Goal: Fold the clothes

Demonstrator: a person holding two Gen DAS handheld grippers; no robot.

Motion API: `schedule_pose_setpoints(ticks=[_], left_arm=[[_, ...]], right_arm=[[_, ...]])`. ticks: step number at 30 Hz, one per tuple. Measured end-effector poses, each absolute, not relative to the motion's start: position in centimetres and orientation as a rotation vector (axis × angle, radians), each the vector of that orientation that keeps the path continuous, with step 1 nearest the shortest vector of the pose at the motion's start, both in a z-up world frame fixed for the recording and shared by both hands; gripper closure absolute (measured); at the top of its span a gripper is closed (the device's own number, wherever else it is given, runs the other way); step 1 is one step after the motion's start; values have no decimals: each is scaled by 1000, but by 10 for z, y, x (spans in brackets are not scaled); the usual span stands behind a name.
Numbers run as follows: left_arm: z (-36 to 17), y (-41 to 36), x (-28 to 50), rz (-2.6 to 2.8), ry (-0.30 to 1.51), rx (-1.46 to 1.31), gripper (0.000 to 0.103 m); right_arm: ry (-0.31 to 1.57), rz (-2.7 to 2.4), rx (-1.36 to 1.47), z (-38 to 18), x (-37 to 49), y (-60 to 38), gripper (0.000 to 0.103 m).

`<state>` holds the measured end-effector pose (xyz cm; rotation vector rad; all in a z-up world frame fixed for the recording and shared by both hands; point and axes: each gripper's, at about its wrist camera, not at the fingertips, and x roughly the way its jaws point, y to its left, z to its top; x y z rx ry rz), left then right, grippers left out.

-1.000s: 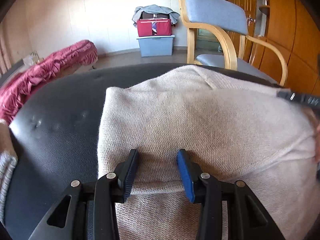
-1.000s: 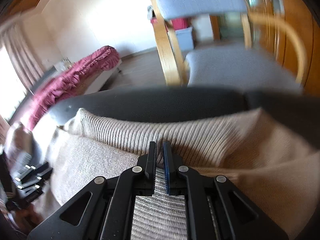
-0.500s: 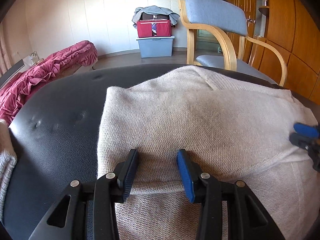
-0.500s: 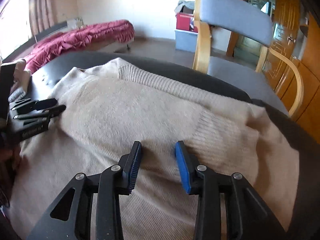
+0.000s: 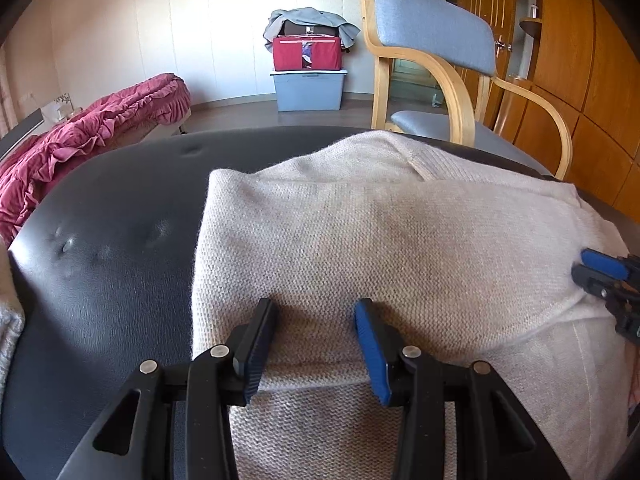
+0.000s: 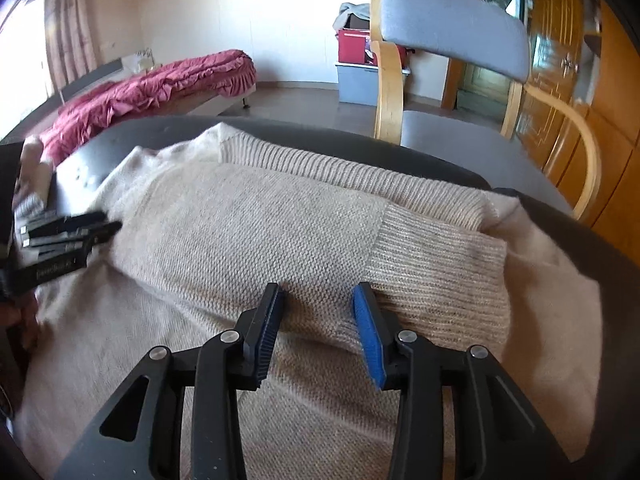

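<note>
- The beige knit sweater (image 5: pixel 380 240) lies spread over a black padded surface (image 5: pixel 120 240), partly folded, with one layer doubled over another.
- In the right wrist view the sweater (image 6: pixel 248 232) shows a ribbed band along its far edge and a ribbed cuff (image 6: pixel 440 272) lying on top, toward the right side.
- The left gripper (image 5: pixel 316 344) sits low over the near fold of the sweater; its fingers (image 5: pixel 256 344) stand apart with the folded edge of knit between them, and the pads do not appear to press on it.
- The right gripper (image 6: pixel 320 336) hovers over the sweater just where the plain knit meets the ribbed cuff; its fingers (image 6: pixel 370 340) are parting, with cloth beneath the gap but nothing pinched.
- Each gripper shows in the other's view: the right gripper (image 5: pixel 604 280) at the right edge over the sweater, the left gripper (image 6: pixel 60 236) at the left edge, somewhat blurred.
- Beyond the padded surface stands a wooden armchair (image 5: pixel 436 40) with blue-grey cushions.
- A red fabric box (image 5: pixel 307 54) rests on a pale blue storage bin (image 5: pixel 308 90) against the far wall, with grey clothing draped on top.
- A low bed with a crimson ruffled cover (image 5: pixel 100 132) lies to the left.
- Wooden cabinet panels (image 5: pixel 580 80) and a door fill the right side.
</note>
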<state>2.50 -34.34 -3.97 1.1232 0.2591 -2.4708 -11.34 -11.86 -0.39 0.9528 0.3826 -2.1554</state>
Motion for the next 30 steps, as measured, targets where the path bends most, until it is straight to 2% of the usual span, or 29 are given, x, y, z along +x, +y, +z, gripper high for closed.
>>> schedule_pose_setpoints(ticks=[10, 12, 15, 19, 24, 26, 30], left_arm=[[-37, -368, -9, -2414, 195, 1116, 59], [-30, -363, -6, -2406, 164, 1126, 60], [-22, -354, 14, -2434, 243, 1120, 60], [-23, -330, 43, -2530, 406, 1162, 60], [-36, -301, 53, -2577, 325, 1210, 60], [-36, -305, 56, -2588, 353, 1212, 60], [-38, -311, 60, -2612, 307, 1229, 60]], right_arm=[[431, -2178, 920, -5, -147, -167, 61], [385, -2175, 939, 3, -144, -159, 61], [264, -2155, 927, 24, -117, -133, 61], [394, -2129, 914, 31, -61, -113, 61], [400, -2079, 1023, 2, -35, -95, 61], [408, -2084, 1042, -12, -32, -90, 61], [402, -2117, 1040, -10, -34, -79, 61]])
